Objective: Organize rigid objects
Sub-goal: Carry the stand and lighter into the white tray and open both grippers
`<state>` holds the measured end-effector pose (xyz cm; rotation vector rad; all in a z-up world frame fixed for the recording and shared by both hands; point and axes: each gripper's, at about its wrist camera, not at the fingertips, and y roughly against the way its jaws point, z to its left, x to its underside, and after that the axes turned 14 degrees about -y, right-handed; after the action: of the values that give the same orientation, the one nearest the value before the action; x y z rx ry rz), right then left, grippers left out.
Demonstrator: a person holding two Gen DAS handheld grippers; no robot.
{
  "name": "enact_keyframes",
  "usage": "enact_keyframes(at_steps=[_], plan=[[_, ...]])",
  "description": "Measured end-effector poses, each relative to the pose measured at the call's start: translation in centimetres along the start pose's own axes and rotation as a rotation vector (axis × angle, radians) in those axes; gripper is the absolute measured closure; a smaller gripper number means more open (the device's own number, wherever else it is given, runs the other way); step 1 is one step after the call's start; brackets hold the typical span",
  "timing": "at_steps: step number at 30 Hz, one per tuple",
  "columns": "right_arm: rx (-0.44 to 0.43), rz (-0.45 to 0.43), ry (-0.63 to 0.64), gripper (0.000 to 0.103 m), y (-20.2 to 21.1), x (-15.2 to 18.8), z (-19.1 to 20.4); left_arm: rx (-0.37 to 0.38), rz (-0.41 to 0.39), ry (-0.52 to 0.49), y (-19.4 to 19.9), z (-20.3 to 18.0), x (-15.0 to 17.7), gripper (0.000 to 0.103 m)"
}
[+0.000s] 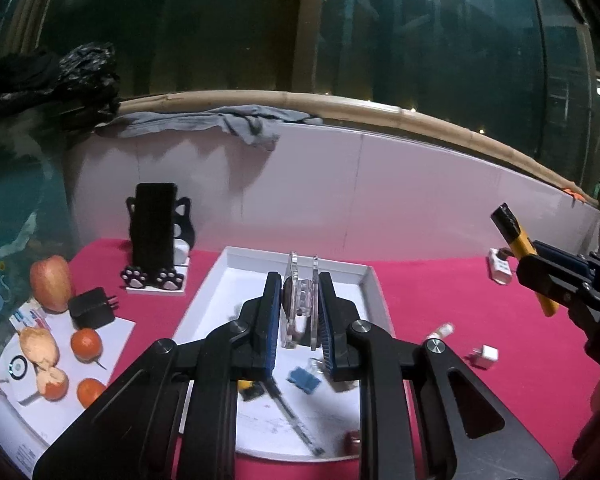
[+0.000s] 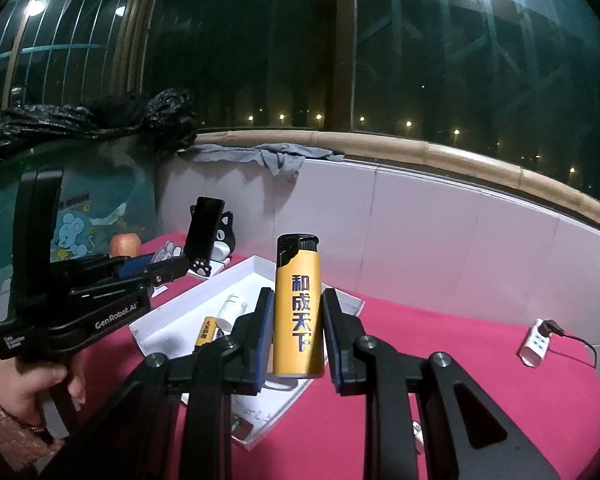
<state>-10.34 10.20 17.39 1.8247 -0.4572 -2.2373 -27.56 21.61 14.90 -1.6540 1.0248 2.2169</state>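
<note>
My left gripper (image 1: 300,292) is shut on a clear acrylic stand (image 1: 302,304) and holds it over the white tray (image 1: 370,280) on the red cloth. The tray holds a blue binder clip (image 1: 303,379), a pen-like tool (image 1: 296,420) and small items. My right gripper (image 2: 298,300) is shut on a yellow lighter (image 2: 298,308), held upright above the tray's (image 2: 168,320) near edge. The lighter also shows in the left wrist view (image 1: 520,248), to the right of the tray. A second yellow lighter (image 2: 207,330) and a white bottle (image 2: 232,308) lie in the tray.
A black phone on a cat-shaped stand (image 1: 156,236) stands left of the tray. An apple (image 1: 51,284), oranges (image 1: 86,344) and a black charger (image 1: 92,308) lie at the left. A white plug (image 1: 485,357), a small bottle (image 1: 440,330) and a power strip (image 2: 536,344) lie on the right.
</note>
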Motion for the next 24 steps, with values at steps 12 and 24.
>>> enact_keyframes(at_steps=[12, 24], plan=[[-0.033, 0.149, -0.023, 0.081, -7.0, 0.7, 1.8, 0.011, 0.172, 0.047, -7.5, 4.5, 1.9, 0.086], [-0.031, 0.331, -0.047, 0.081, -14.2, 4.7, 4.0, -0.012, 0.320, 0.026, -12.5, 4.5, 4.8, 0.086]])
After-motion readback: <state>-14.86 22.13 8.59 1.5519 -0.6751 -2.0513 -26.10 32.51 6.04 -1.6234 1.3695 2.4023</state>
